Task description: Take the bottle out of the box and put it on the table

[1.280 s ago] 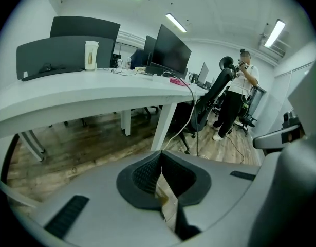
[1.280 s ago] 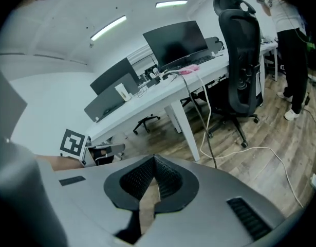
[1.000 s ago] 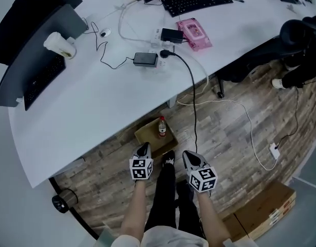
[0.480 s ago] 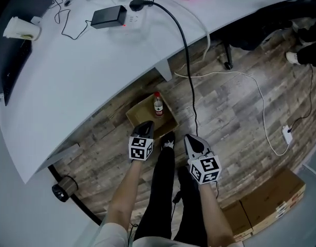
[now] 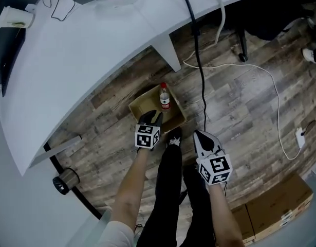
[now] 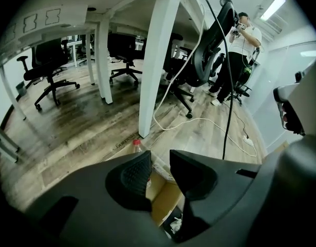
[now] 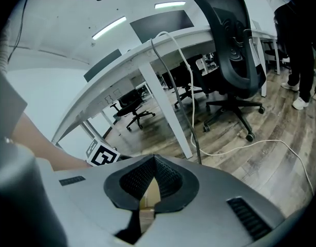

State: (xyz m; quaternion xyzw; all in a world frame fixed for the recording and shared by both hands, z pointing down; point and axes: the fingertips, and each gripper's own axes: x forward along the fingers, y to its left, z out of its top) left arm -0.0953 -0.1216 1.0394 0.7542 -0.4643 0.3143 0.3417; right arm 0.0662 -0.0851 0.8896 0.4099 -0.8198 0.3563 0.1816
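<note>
Small clear bottle [image 5: 164, 96] w/ red cap & red label stands upright inside an open cardboard box [image 5: 142, 106], toward the box's far side. The box sits on the wood floor [image 5: 235, 117], just in front of the white table [image 5: 96, 45] & near its white leg [image 5: 165, 55]. The left tool [image 5: 151, 117] hovers over the box's near edge, just short of the bottle & not touching it. In the left gripper view its jaws have just been opening & stand a narrow gap apart [image 6: 160, 156]. Nothing sits btwn the pads; only the box's cardboard shows through the gap. The bottle's cap & neck [image 6: 137, 147] peek out beyond the left-hand jaw. The right tool [image 5: 201, 136] hangs beside the box's right corner, above the floor & apart from the bottle. In the right gripper view its jaw tips [image 7: 154, 161] are pressed together & grasp nothing. The person's dark-trousered legs [image 5: 168, 189] stand btwn the two arms. A black cable [image 5: 199, 60] drops from the table to the floor right of the box, & a white cable [image 5: 271, 86] trails off farther right. A second cardboard box [image 5: 271, 210] lies at the lower right, well apart. Bkgd of the gripper views: office chairs [image 7: 235, 50] & another person standing [image 6: 235, 60].
</note>
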